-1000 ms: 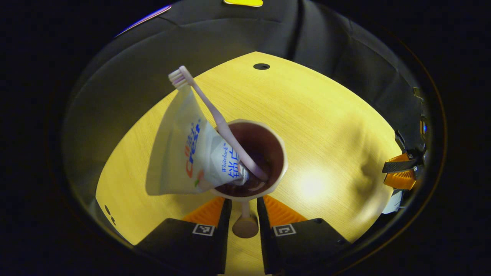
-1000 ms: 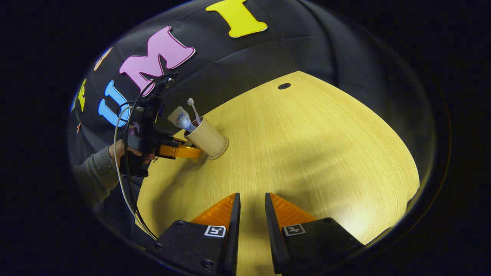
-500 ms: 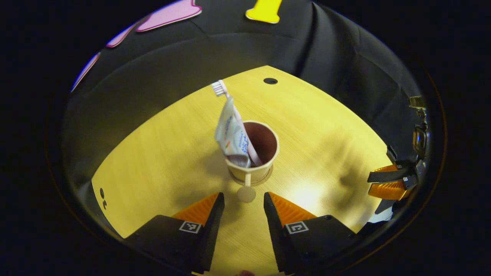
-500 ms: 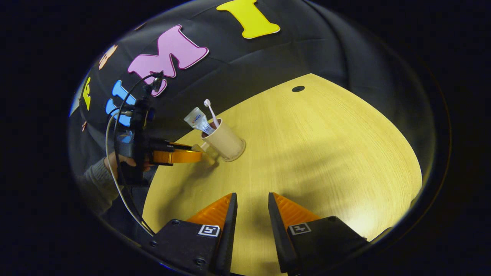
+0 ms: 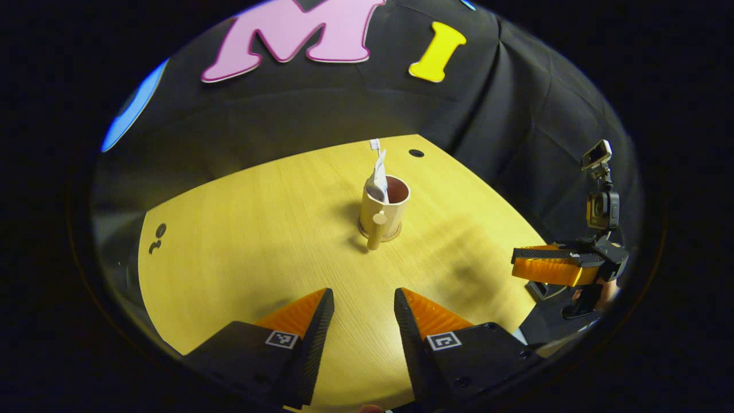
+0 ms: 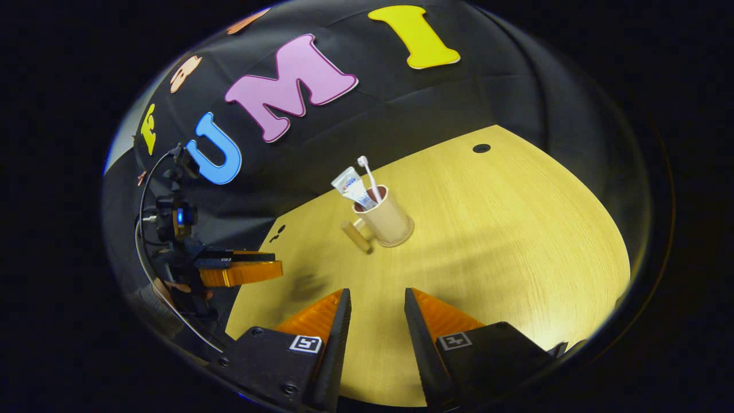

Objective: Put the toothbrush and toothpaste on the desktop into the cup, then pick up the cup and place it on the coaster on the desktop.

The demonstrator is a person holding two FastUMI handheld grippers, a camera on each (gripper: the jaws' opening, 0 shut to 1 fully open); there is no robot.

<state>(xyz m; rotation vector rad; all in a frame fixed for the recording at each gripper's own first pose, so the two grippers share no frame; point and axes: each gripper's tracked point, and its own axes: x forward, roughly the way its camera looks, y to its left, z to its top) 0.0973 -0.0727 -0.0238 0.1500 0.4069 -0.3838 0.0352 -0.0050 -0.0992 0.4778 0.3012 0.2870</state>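
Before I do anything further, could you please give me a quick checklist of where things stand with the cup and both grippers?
1. Pink toothbrush inside the beige handled cup: ok.
2. White toothpaste tube in the same cup: ok.
3. Cup upright on the round coaster on the wooden desktop: ok, a thin disc rims its base.
4. Left gripper free of the cup: ok, open, handle well ahead of it.
5. Right gripper empty: ok, open over bare desktop.
6. Cup centred on the coaster: cannot tell.
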